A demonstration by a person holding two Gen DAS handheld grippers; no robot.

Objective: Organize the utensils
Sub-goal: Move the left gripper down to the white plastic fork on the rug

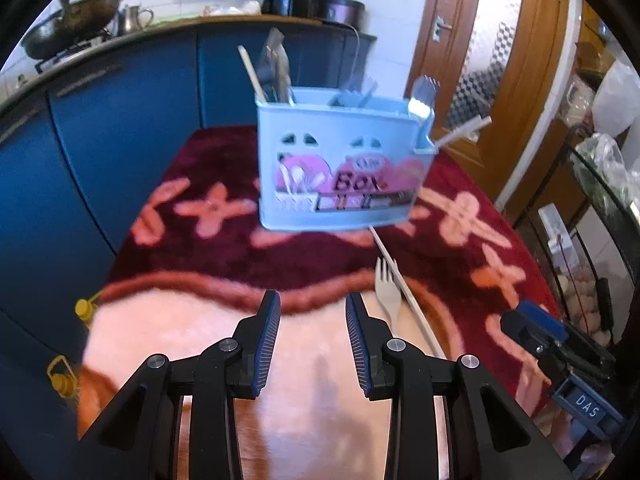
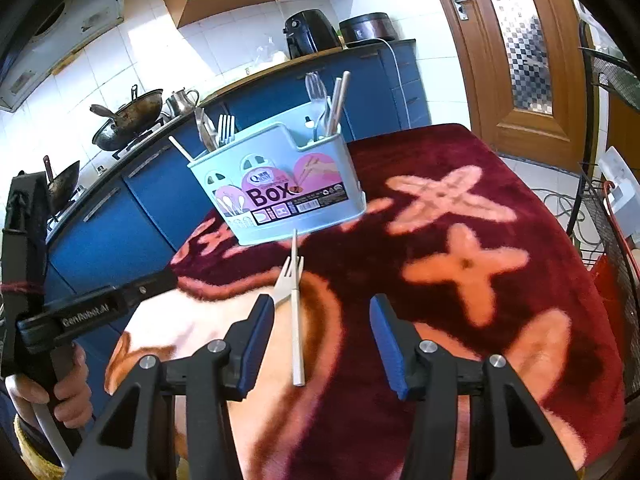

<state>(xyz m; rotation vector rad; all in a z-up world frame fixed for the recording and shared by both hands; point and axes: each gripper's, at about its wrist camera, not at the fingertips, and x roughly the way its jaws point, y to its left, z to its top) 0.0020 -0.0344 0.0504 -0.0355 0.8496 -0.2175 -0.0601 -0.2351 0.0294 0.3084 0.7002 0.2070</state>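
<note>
A light blue utensil caddy (image 1: 340,168) (image 2: 280,184) marked "Box" stands on the red flowered tablecloth (image 1: 224,248) (image 2: 460,264), holding forks, spoons and chopsticks. In front of it a cream fork (image 1: 387,284) (image 2: 289,280) and a long pale chopstick (image 1: 404,292) (image 2: 297,332) lie side by side on the cloth. My left gripper (image 1: 313,300) is open and empty, hovering left of the fork. My right gripper (image 2: 321,302) is open above the cloth. The chopstick lies just inside its left finger (image 2: 260,332), untouched, and that finger hides the fork's handle.
Blue kitchen cabinets (image 1: 120,128) run behind the table, with woks (image 2: 128,120), a kettle and appliances on the counter. A wooden door (image 2: 532,60) is at the back right. A wire rack (image 2: 612,240) stands by the table's right edge. A hand (image 2: 68,392) holds the left gripper's handle.
</note>
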